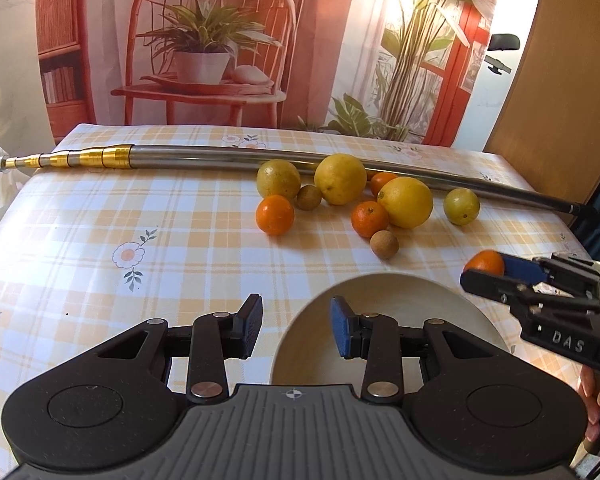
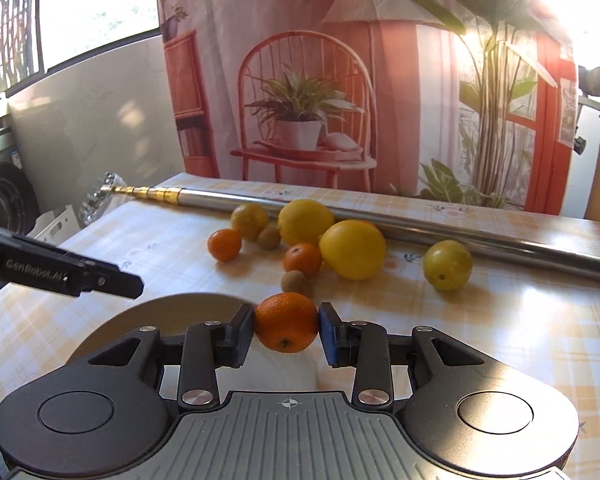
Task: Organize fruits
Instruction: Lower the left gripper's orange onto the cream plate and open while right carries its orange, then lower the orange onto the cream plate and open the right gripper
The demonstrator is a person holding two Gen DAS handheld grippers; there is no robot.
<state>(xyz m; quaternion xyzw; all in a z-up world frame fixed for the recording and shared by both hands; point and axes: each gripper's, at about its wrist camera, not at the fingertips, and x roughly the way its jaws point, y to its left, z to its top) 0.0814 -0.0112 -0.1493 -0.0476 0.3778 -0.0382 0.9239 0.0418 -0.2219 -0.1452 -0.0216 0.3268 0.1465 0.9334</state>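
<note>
Our right gripper (image 2: 286,334) pinches a tangerine (image 2: 286,322) at the bowl's (image 2: 148,312) right rim; our left gripper (image 1: 296,326) hangs spread over the bowl, fruits (image 1: 340,179) far behind.

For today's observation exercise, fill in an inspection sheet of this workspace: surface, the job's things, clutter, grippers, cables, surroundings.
Surface: table under a yellow checked floral tablecloth.
Job's things: round pale bowl at the near edge, nothing seen inside; loose fruit behind it, including large yellow lemons, small orange mandarins, small brown round fruits and a yellow-green round fruit.
Clutter: long telescopic metal pole with gold sections lying behind the fruit.
Grippers: left gripper with jaws open, holding nothing; right gripper shut on an orange mandarin near the bowl's rim.
Cables: nothing seen.
Surroundings: printed backdrop of a red chair and plants.
</note>
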